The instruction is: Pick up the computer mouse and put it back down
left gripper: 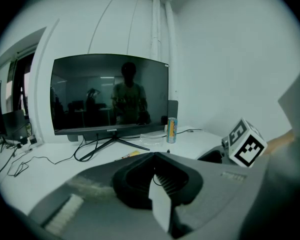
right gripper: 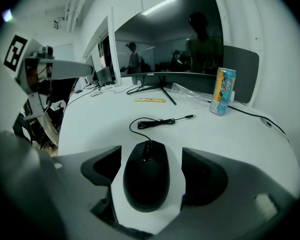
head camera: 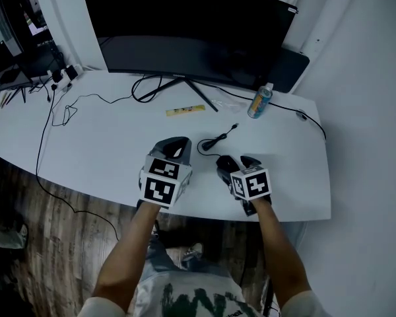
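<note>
**Right gripper straddles mouse at desk's front edge**

A white desk (head camera: 119, 144) with a curved front edge stands over a dark wood floor (head camera: 26, 203). A wide curved monitor (head camera: 185, 32), its screen dark, stands along the back of the desk on a splayed stand.

A person's bare forearms reach in from below, each hand holding a gripper with a marker cube on top. The left gripper (head camera: 173, 147) is held over the desk near the front edge. The left gripper view shows its jaws pressed together, the dark pads (left gripper: 140, 176) meeting at the tip with nothing held.

The right gripper (head camera: 237, 160) sits just beside it, and its jaws are spread. In the right gripper view the black computer mouse (right gripper: 146, 174) lies flat on the desk between the two dark pads (right gripper: 102, 166). A strip of white desk shows on each side of it, narrower on the right, so neither pad touches it.

The mouse's cord (right gripper: 155, 122) runs forward from its nose into a loose coil, and the plug end lies free on the desk.

Farther back, a blue drink can (head camera: 259, 101) stands upright near the monitor's right end. A thin yellow strip (head camera: 185, 111) lies flat just in front of the monitor stand, well apart from both grippers.
</note>
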